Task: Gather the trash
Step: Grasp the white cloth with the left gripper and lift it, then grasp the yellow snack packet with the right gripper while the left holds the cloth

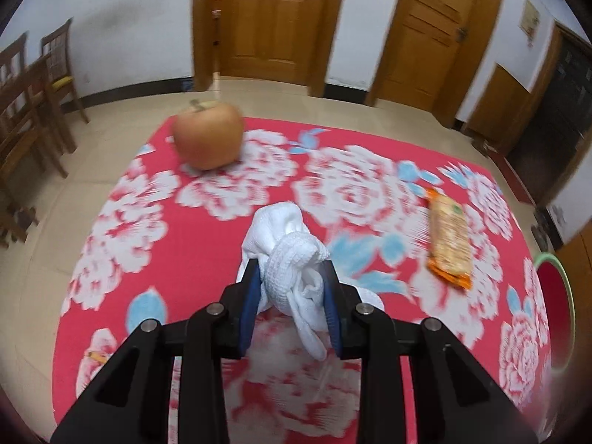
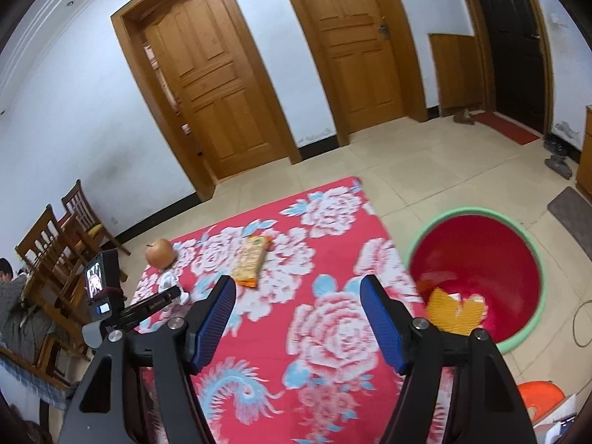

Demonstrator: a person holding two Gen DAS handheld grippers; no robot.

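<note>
My left gripper (image 1: 290, 264) is shut on a crumpled white tissue wad (image 1: 285, 244), its blue pads pressing both sides just over the red floral tablecloth (image 1: 192, 244). Beyond it, an apple (image 1: 208, 135) rests at the far left of the table and an orange snack wrapper (image 1: 448, 240) lies to the right. In the right wrist view my right gripper (image 2: 298, 281) hangs open and empty above the cloth. The wrapper (image 2: 251, 259), the apple (image 2: 160, 252) and the tissue (image 2: 168, 279) lie ahead and to its left. A red basin with a green rim (image 2: 473, 210) stands on the floor at the right.
Orange and yellow wrappers (image 2: 453, 309) lie inside the basin. Wooden chairs (image 2: 55, 244) and a seated person (image 2: 7, 270) are off the table's left side. Two wooden doors (image 2: 211, 85) line the far wall. A cable (image 2: 579, 322) lies on the tiled floor at the right.
</note>
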